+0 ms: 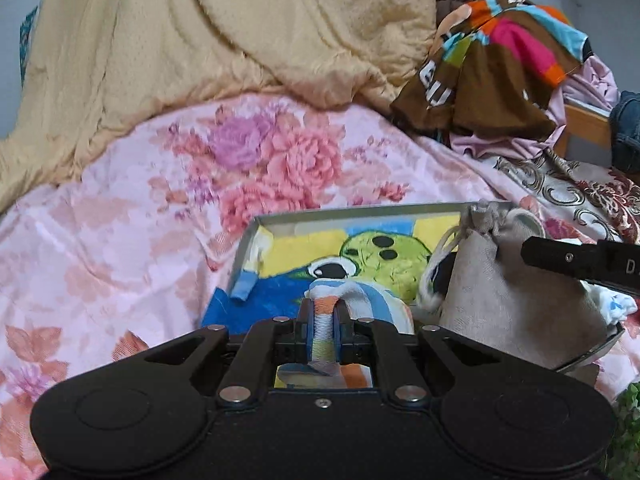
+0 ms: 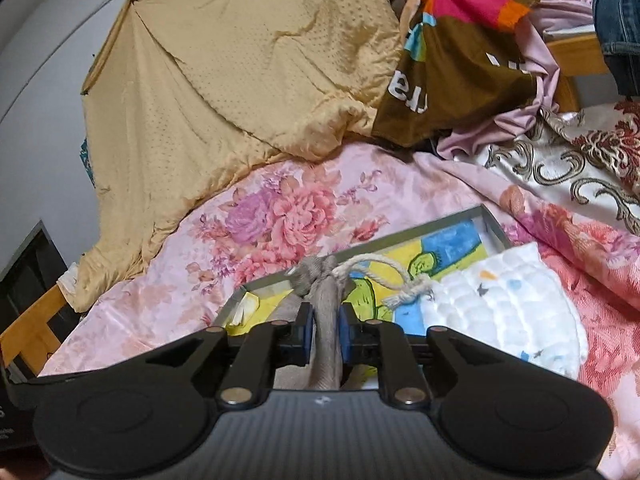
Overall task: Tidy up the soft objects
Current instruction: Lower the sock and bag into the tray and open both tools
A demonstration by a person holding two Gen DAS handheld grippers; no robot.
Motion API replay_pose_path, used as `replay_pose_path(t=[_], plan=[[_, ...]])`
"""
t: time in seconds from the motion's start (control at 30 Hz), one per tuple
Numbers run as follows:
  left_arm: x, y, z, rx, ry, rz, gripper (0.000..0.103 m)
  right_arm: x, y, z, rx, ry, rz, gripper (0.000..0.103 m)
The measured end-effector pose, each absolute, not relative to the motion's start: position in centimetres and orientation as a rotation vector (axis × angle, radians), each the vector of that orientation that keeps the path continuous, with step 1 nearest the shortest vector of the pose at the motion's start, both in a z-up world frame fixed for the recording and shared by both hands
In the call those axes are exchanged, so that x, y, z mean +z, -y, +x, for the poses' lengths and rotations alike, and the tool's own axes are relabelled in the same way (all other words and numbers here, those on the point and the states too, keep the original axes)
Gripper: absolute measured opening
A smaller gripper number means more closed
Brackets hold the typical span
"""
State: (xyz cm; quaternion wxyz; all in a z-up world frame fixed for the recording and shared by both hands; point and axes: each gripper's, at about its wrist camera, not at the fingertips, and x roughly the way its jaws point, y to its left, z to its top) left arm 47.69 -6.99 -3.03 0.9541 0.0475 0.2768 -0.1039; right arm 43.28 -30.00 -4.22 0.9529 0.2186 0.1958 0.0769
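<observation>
A shallow grey metal tray point(image 1: 360, 210) lies on the pink floral bedspread, lined with a colourful cartoon towel point(image 1: 372, 256). My left gripper point(image 1: 323, 320) is shut on a striped white, orange and blue cloth point(image 1: 352, 294) just above the tray. A grey drawstring pouch point(image 1: 516, 296) stands upright in the tray's right part. My right gripper point(image 2: 326, 320) is shut on that pouch point(image 2: 326, 312) below its tied neck, its white cord point(image 2: 384, 280) trailing right. A white quilted cloth point(image 2: 508, 308) lies over the tray's point(image 2: 490, 220) right end.
A yellow quilt point(image 1: 200, 48) is heaped at the back. A brown multicoloured garment point(image 1: 500, 64) and lilac clothes point(image 1: 592, 80) are piled at the back right. A patterned satin cover point(image 2: 580, 160) lies to the right. A wooden bed frame point(image 2: 24, 328) shows at the left.
</observation>
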Motion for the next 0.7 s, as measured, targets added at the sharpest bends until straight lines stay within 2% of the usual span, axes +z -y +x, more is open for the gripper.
replay_pose_path(t=[0.3,0.47,0.7], plan=[[-5.0,7.8,48.3,-0.216,-0.620,0.078,0.013,-5.0,28.4,44.5,0.085,-0.486,0.340,0.031],[-5.2,7.6,47.9,-0.219,-0.631,0.070,0.018,-5.5,27.2,44.9,0.061,-0.525,0.288,0.047],[-5.0,7.2,47.4,-0.225,-0.628,0.062,0.023,-5.2,27.6,44.5,0.077,-0.491,0.315,0.051]])
